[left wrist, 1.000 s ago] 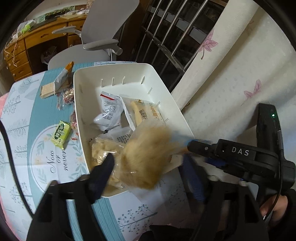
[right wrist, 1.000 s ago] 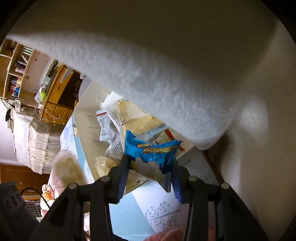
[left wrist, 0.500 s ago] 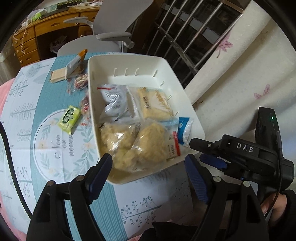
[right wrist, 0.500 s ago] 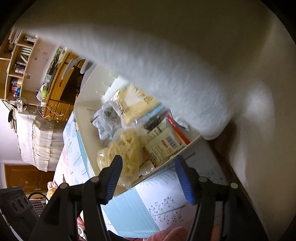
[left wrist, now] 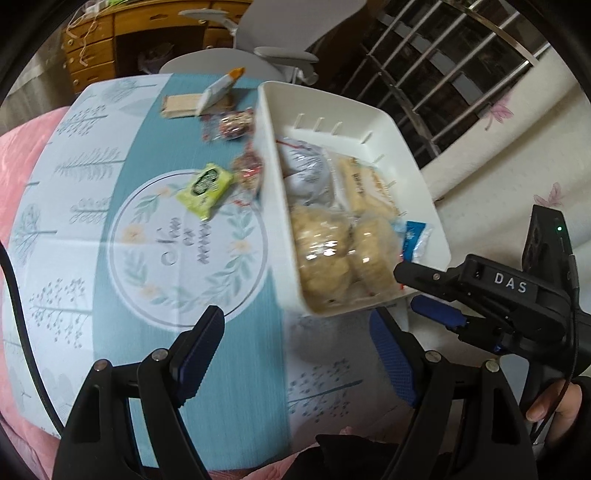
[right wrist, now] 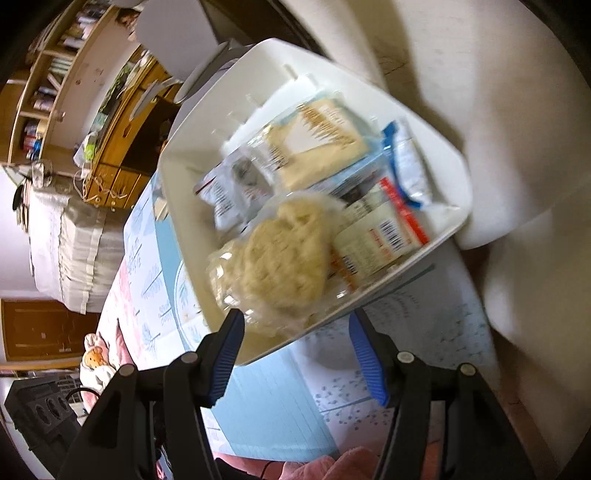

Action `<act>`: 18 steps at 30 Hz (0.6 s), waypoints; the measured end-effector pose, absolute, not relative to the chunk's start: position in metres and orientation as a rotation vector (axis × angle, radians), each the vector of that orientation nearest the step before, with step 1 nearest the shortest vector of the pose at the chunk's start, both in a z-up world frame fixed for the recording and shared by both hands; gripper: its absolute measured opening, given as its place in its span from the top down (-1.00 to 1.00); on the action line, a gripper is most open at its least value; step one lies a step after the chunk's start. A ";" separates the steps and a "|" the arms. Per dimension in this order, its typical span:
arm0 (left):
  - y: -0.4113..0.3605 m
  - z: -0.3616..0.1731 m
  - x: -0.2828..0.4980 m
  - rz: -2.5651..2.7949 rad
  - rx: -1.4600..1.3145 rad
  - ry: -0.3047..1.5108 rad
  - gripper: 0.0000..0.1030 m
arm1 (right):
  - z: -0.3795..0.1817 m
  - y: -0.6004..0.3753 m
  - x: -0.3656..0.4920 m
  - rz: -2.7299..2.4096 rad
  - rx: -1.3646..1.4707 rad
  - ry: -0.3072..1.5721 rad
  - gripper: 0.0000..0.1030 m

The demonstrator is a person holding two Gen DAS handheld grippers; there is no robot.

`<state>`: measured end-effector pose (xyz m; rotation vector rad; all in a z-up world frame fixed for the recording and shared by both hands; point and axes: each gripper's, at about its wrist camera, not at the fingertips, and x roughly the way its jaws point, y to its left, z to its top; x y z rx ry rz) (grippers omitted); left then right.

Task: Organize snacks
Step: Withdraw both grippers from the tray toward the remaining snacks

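Note:
A white basket (left wrist: pixel 399 133) stands at the table's right edge, holding two beige puffy snack bags (left wrist: pixel 321 251), a blue packet (left wrist: pixel 415 236), a white packet (left wrist: pixel 306 166) and a biscuit packet (left wrist: pixel 364 188). On the cloth to its left lie a green packet (left wrist: pixel 205 188), two red-speckled packets (left wrist: pixel 232 123), a wafer packet (left wrist: pixel 181 105) and a white-and-orange packet (left wrist: pixel 219 86). My left gripper (left wrist: pixel 295 350) hangs open and empty over the cloth before the basket's near corner. My right gripper (right wrist: pixel 295 332), also open and empty, hovers at the basket's near rim (right wrist: pixel 332 317); the blue packet (right wrist: pixel 406 162) lies inside.
A teal and white tablecloth (left wrist: pixel 166 240) covers the table. Behind it stand a grey office chair (left wrist: pixel 258 37) and a wooden desk (left wrist: pixel 110 33). Window bars (left wrist: pixel 443 74) and a pale curtain (left wrist: pixel 517 147) close the right side. A pink blanket (left wrist: pixel 22 147) lies at left.
The beige bag dropped from my left gripper into the basket, and that gripper swung left over the cloth. My right gripper opened, let the blue packet fall into the basket, and drew back.

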<state>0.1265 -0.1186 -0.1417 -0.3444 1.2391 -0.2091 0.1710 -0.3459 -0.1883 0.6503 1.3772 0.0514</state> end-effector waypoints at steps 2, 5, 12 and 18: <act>-0.104 -0.141 0.124 -0.201 -0.347 1.246 -0.55 | -0.187 -0.331 0.169 0.056 0.644 1.379 -0.15; -0.083 -0.138 0.122 -0.195 -0.339 1.249 -0.55 | -0.185 -0.313 0.165 0.052 0.647 1.376 -0.15; -0.030 -0.128 0.120 -0.210 -0.286 1.253 -0.55 | -0.182 -0.266 0.152 0.018 0.698 1.355 -0.15; 0.017 -0.125 0.122 -0.239 -0.242 1.263 -0.55 | -0.181 -0.221 0.141 -0.020 0.704 1.304 -0.15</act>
